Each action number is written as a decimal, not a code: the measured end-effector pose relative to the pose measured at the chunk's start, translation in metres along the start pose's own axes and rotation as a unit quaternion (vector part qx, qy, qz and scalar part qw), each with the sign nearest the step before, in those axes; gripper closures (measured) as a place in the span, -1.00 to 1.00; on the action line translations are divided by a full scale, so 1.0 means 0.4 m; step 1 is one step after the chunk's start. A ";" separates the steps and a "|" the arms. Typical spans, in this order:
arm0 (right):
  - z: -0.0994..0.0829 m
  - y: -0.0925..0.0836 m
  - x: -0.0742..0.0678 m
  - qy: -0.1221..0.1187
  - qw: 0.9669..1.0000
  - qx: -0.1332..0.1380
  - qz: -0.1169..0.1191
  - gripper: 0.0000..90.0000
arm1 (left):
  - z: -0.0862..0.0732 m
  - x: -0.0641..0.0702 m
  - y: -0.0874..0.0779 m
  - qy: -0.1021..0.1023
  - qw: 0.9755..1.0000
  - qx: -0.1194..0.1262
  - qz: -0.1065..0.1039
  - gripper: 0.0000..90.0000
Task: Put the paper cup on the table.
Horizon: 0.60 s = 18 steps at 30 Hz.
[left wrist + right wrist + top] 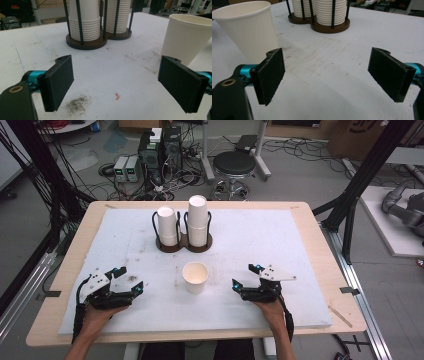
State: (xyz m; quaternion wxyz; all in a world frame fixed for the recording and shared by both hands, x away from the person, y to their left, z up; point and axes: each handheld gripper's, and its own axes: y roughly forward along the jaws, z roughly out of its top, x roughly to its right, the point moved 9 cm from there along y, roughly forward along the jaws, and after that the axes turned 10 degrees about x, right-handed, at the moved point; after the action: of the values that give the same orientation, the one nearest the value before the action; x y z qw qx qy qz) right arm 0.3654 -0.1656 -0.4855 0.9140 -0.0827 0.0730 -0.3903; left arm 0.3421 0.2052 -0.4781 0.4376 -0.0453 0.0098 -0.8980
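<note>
- Paper cup (195, 277) stands upright and open-mouthed on the white foam mat (280, 240) that covers the counter (320, 255), roughly midway between the two tongs and slightly farther from the person than they are.
- Left tongs (131, 281) rest near the mat's front left, held in the person's left hand (100, 312); the jaws are spread wide with nothing between them. In the left gripper view the cup (186, 37) rises beyond the right-hand jaw, apart from it.
- Right tongs (246, 276) sit to the cup's right, held in the right hand (272, 307), jaws likewise spread and empty. In the right gripper view the cup (249, 31) stands just behind the left-hand jaw; whether they touch cannot be told.
- Behind the cup, toward the far edge of the mat, a dark wooden two-well cup holder (183, 242) with black upright rods carries two stacks of paper cups (197, 220), the right stack taller than the left.
- A dark smudge (77, 105) and a small orange fleck (117, 95) mark the mat between the left jaws.
</note>
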 end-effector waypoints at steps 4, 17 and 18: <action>0.000 0.001 0.000 0.000 1.000 -0.001 0.001 -0.67 | -0.001 0.000 0.000 0.004 1.000 -0.003 0.001 -0.71; 0.000 0.000 0.000 -0.001 1.000 0.002 -0.002 -0.67 | 0.000 0.001 0.000 0.008 1.000 0.000 0.001 -0.71; 0.001 0.000 0.002 -0.003 1.000 0.003 -0.005 -0.67 | 0.000 0.001 -0.001 0.007 1.000 0.000 0.001 -0.71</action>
State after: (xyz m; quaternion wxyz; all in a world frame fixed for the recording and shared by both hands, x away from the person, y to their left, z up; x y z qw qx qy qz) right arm 0.3658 -0.1662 -0.4852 0.9126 -0.0814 0.0685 -0.3948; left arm 0.3414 0.2052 -0.4779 0.4386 -0.0385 0.0128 -0.8977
